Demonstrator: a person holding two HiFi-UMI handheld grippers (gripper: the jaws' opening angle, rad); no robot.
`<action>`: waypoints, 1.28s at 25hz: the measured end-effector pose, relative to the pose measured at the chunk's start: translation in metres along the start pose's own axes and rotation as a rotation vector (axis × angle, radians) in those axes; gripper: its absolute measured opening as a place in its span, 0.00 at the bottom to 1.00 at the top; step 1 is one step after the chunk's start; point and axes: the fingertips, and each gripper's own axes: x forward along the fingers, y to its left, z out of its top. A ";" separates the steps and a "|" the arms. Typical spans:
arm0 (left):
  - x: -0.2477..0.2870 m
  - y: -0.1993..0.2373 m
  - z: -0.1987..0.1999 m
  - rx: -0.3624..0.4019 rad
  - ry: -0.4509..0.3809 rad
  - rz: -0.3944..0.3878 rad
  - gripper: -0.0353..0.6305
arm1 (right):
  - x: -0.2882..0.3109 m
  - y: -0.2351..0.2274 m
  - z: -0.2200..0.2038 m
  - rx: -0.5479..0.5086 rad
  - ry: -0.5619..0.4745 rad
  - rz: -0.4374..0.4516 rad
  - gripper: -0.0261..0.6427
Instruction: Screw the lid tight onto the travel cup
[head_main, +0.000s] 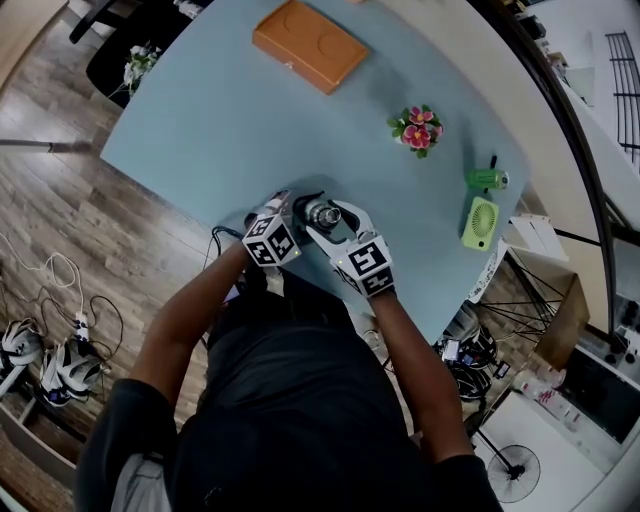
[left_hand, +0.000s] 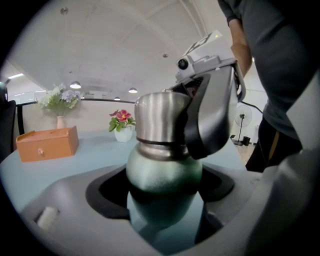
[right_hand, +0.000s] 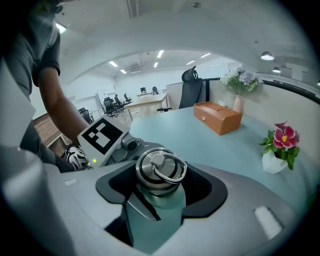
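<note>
The travel cup (head_main: 322, 213) stands upright near the front edge of the light blue table (head_main: 220, 130). Its green body (left_hand: 162, 172) sits between the jaws of my left gripper (left_hand: 162, 200), which is shut on it. The steel lid (right_hand: 159, 170), with a ring handle on top, sits on the cup's neck. My right gripper (right_hand: 160, 200) is shut around the lid from the other side; one of its dark pads (left_hand: 212, 120) presses the lid's side. In the head view the left gripper (head_main: 298, 210) and right gripper (head_main: 338, 218) meet at the cup.
An orange box (head_main: 308, 42) lies at the far side of the table. A small pot of pink flowers (head_main: 417, 128) stands right of centre. A green desk fan (head_main: 480, 222) and a green item (head_main: 487, 179) sit near the right edge. Cables (head_main: 60, 300) lie on the floor at left.
</note>
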 end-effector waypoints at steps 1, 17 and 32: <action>0.000 0.000 0.000 0.000 -0.002 0.002 0.70 | 0.000 0.000 0.000 0.002 0.000 0.006 0.44; 0.001 0.001 0.000 0.001 -0.014 0.005 0.70 | -0.026 0.011 0.001 -0.475 0.258 0.193 0.45; 0.004 0.000 0.004 0.019 -0.021 -0.009 0.70 | -0.019 0.018 -0.010 -0.977 0.501 0.556 0.39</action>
